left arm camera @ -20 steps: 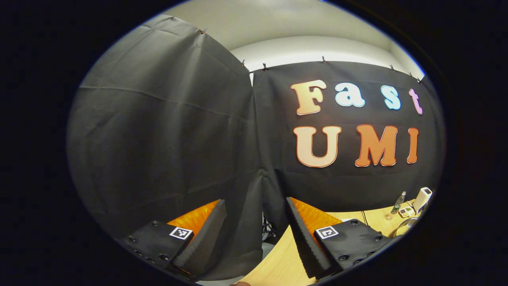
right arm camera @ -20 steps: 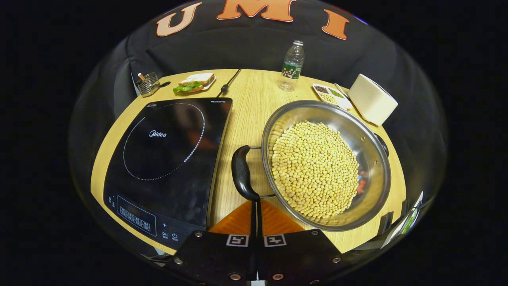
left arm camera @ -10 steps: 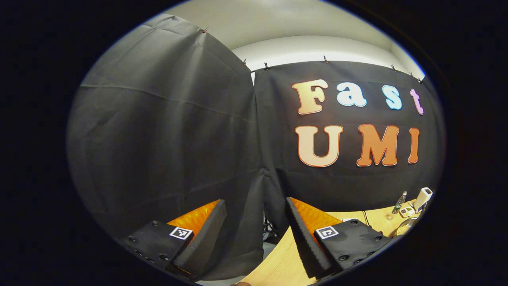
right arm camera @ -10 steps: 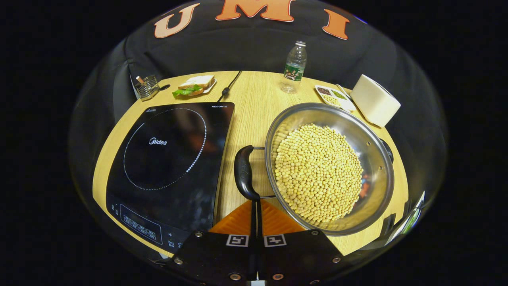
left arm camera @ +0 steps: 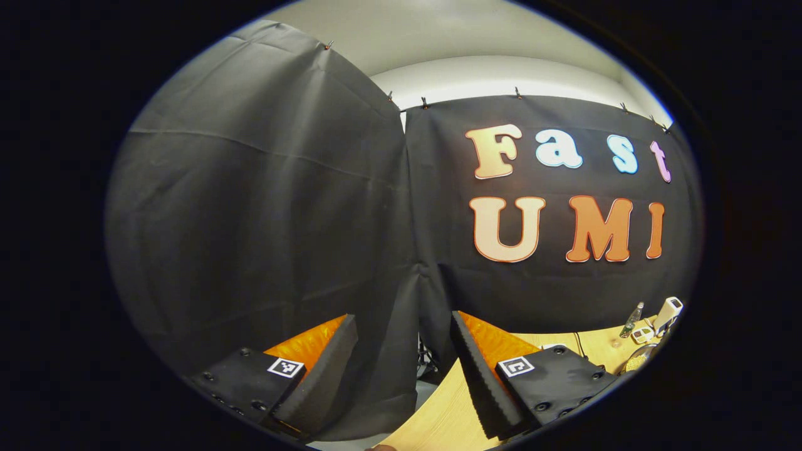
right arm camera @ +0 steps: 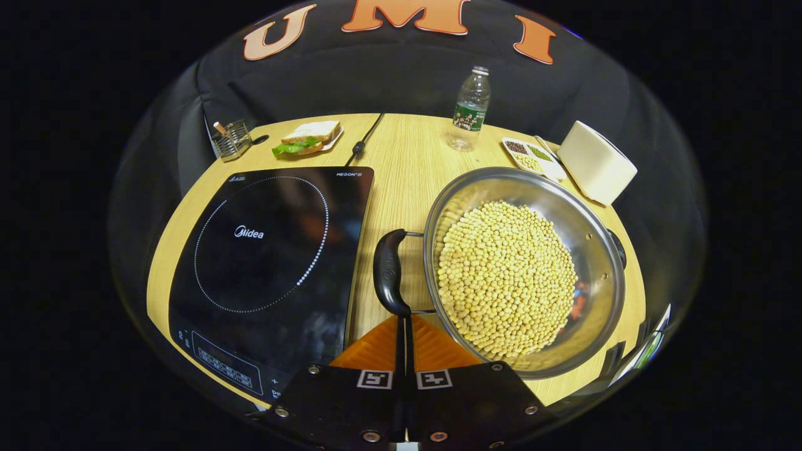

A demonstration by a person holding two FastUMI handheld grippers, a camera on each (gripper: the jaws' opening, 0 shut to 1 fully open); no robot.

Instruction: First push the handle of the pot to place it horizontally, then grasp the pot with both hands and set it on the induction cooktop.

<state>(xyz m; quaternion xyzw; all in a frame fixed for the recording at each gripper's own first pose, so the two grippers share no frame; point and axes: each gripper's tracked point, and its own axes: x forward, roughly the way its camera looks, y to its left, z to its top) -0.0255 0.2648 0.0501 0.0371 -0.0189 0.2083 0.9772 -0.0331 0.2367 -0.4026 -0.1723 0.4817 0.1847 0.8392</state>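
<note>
Silver pot [right arm camera: 595, 244] of yellow beans [right arm camera: 507, 275], black handle [right arm camera: 388, 272], black cooktop [right arm camera: 263, 250], light wood table [right arm camera: 407, 156]

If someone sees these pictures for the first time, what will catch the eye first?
Most striking is the steel pot heaped with yellow beans, standing on the wooden table right of centre in the right gripper view. Beside it, on the left, lies the big black induction cooktop. The closed right tool sits just below the pot's near black handle.
</note>
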